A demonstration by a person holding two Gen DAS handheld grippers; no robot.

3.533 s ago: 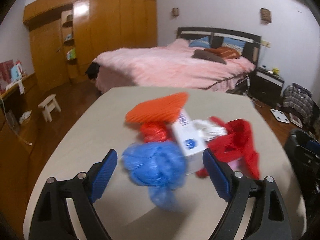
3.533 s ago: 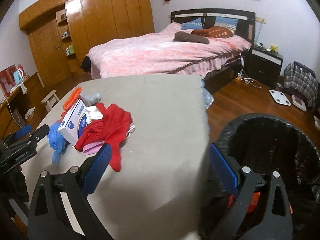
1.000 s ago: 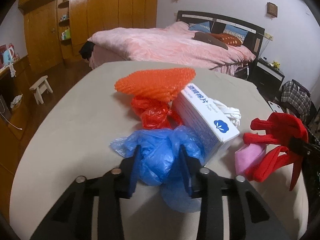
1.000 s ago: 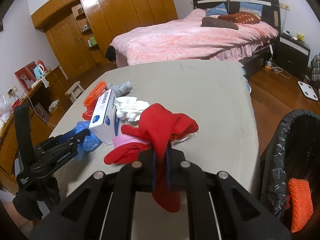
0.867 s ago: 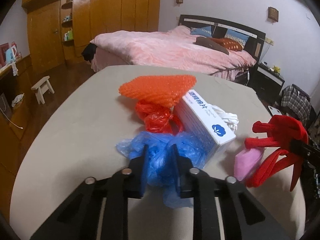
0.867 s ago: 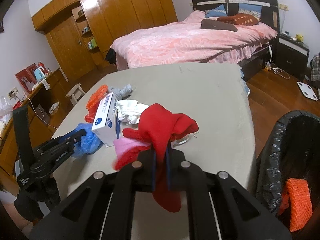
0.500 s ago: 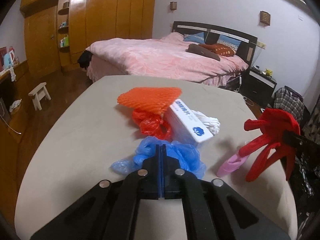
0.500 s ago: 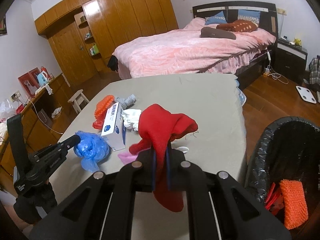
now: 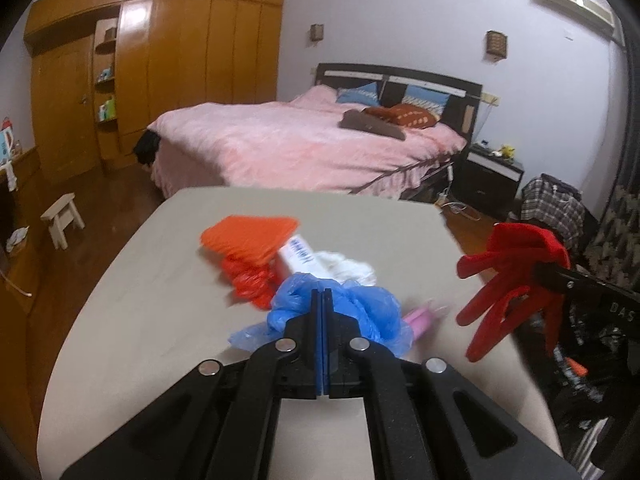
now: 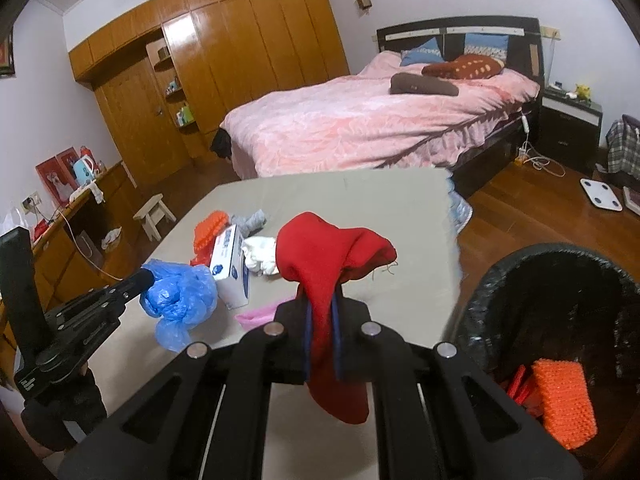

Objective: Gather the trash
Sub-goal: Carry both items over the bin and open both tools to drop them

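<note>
Though printed in blue, white box [image 10: 231, 268] lettering is unreadable.

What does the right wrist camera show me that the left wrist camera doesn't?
Only the right wrist view shows the black-lined trash bin with an orange mesh pad inside, and a grey rag behind the white box.

Only the left wrist view shows the wall air conditioner.

Both show the left gripper shut on the blue plastic bag, the right gripper shut on the red cloth, the pink item and the table.
</note>
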